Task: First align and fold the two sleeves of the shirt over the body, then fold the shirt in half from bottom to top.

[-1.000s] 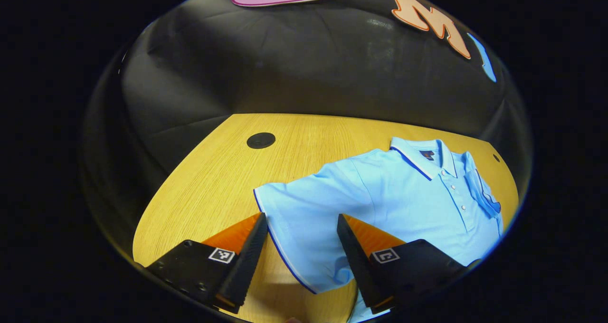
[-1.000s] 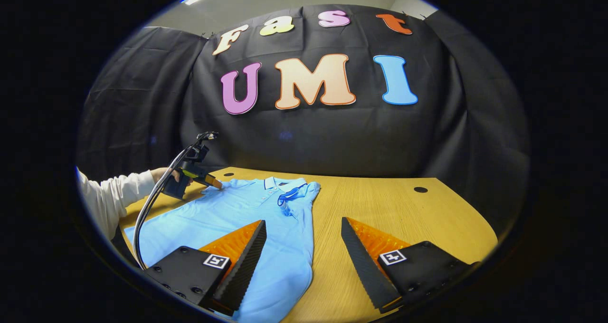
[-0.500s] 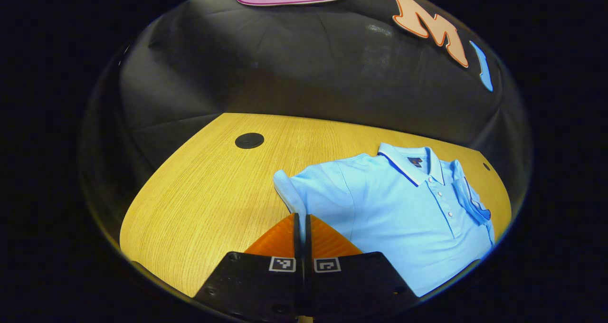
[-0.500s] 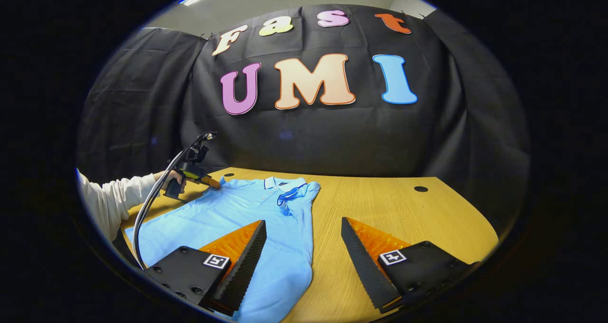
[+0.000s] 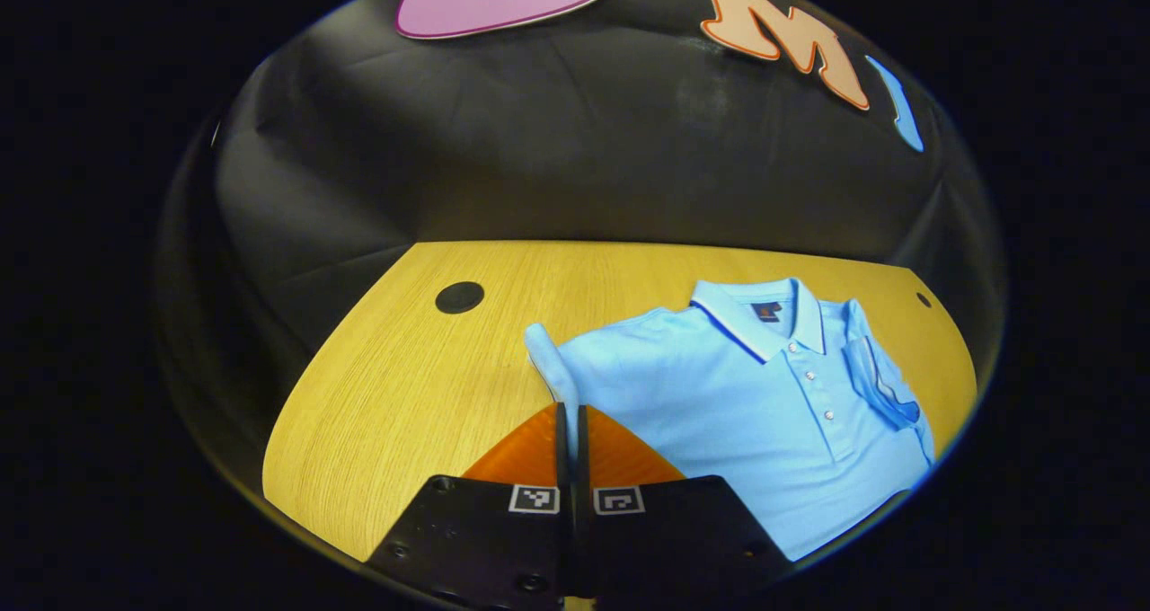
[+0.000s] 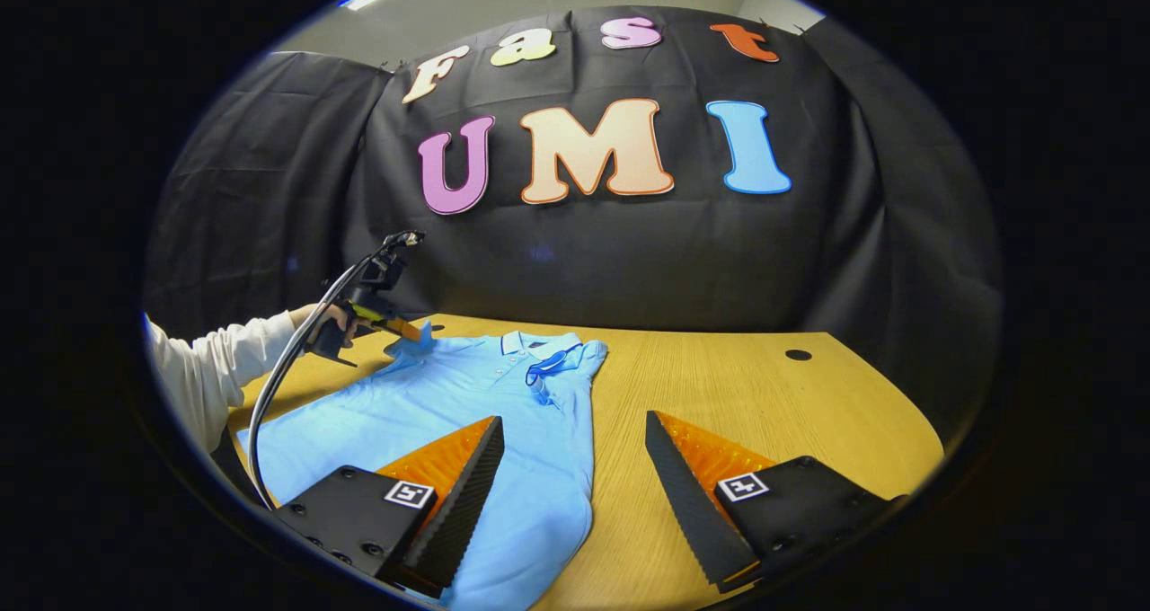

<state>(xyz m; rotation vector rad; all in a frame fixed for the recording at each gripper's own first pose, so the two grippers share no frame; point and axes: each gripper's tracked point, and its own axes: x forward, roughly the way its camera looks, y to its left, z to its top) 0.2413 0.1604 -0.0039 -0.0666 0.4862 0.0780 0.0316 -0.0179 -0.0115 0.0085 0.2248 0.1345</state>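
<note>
A light blue polo shirt (image 6: 467, 413) lies face up on the wooden tabletop (image 6: 764, 395), collar toward the black cloth wall and hem toward the near edge. One sleeve (image 6: 552, 368) is already laid over the chest beside the button placket, its dark-edged cuff resting on the front.

The left claw (image 5: 571, 409) is pressed together on the other sleeve (image 5: 548, 359), whose fabric rises in a narrow pinched fold straight up from between the fingers, just beside the shoulder. In the right gripper view that same claw (image 6: 415, 332) sits at the far left of the shirt, held by a hand (image 6: 328, 319) in a pale long sleeve, a cable looping down from it, and the pinched cloth stands lifted a little off the tabletop.

The right claw (image 6: 575, 454) is spread wide and grips nothing; it hangs near the shirt's lower right side, one finger over the blue cloth and the other over bare wood.

A round dark grommet (image 5: 459, 297) sits in the tabletop left of the shirt.
</note>
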